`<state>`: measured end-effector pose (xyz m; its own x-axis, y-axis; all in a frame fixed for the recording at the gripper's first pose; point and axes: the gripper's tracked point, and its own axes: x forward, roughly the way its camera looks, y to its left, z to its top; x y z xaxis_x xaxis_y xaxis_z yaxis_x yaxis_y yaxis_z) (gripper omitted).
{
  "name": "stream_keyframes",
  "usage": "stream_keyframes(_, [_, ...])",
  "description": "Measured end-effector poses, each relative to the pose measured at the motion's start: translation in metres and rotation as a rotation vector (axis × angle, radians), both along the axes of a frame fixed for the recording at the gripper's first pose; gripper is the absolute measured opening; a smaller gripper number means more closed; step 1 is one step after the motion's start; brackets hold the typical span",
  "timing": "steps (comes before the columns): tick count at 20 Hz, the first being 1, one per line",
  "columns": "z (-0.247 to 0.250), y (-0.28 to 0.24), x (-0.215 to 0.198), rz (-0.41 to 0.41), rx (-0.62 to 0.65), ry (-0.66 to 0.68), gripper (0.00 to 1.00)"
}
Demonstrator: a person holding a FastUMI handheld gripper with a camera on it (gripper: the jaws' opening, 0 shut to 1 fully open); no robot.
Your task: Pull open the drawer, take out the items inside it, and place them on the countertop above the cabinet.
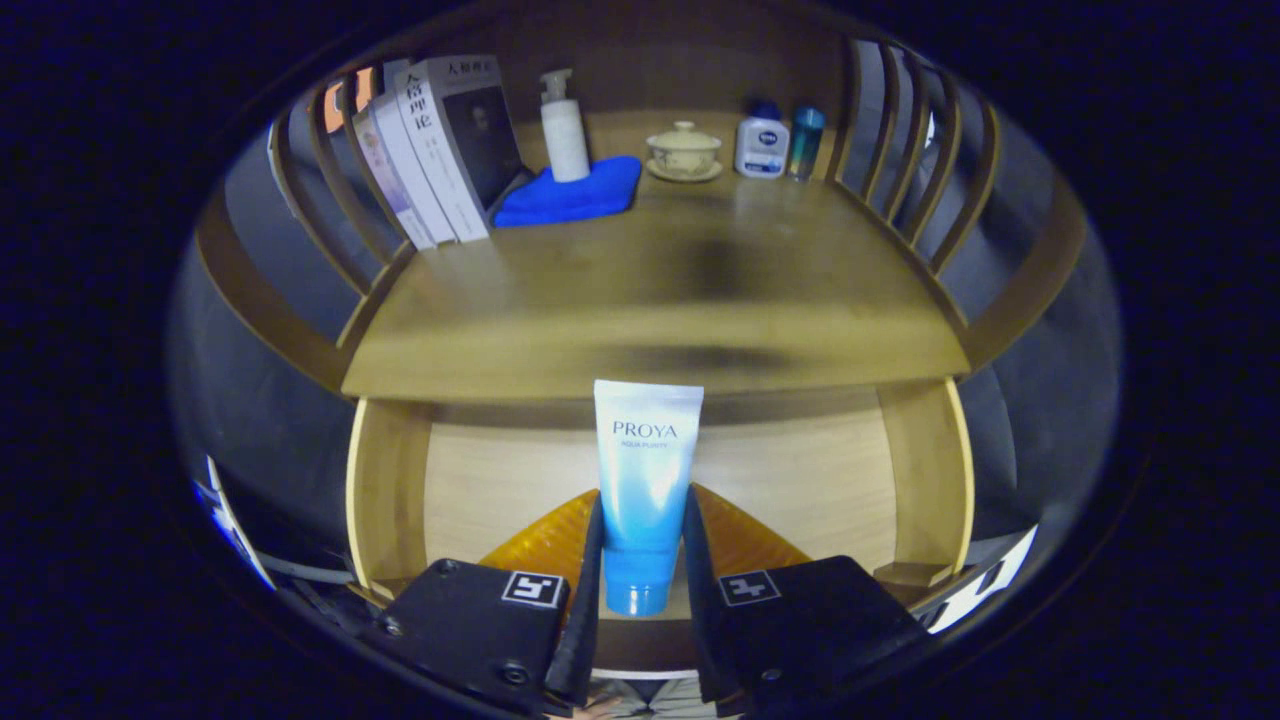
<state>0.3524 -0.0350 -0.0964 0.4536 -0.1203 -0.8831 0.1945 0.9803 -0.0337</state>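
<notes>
Claw: the gripper point(640, 560) pinched the tube point(645, 480), one finger pressed on each side of its lower half.
Tube: a soft plastic tube, white at its flat crimped top and fading to blue at a round cap below; it stood cap-down and upright, held above the open drawer point(800, 480), its top reaching the front edge of the countertop point(650, 300).
Drawer: pulled out below the countertop, with pale wooden walls and a smooth pale floor; an orange textured thing point(745, 535) lay on that floor just behind the tube, partly hidden by the fingers.
Open room: the front and middle of the countertop were bare wood, a wide smooth stretch between curved slatted rails point(330, 200) on both sides.
Countertop rear, left of centre: books point(440, 150) leaned against the rail; beside them a white pump bottle point(563, 125) stood on a folded blue cloth point(575, 195).
Countertop rear, centre: a cream lidded cup point(684, 150) sat on a saucer.
Countertop rear, right of centre: a white bottle point(762, 140) with a blue cap stood just beside a teal bottle point(805, 140).
Surface: mid-brown wood with a soft sheen and dim shadow patches.
</notes>
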Motion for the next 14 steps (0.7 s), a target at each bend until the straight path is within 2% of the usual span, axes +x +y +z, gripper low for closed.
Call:
stream_keyframes(7, [0.024, 0.007, 0.071, 0.023, -0.057, -0.1, 0.43])
stream_keyframes(14, [0.003, -0.006, 0.128, -0.009, -0.144, -0.088, 0.43])
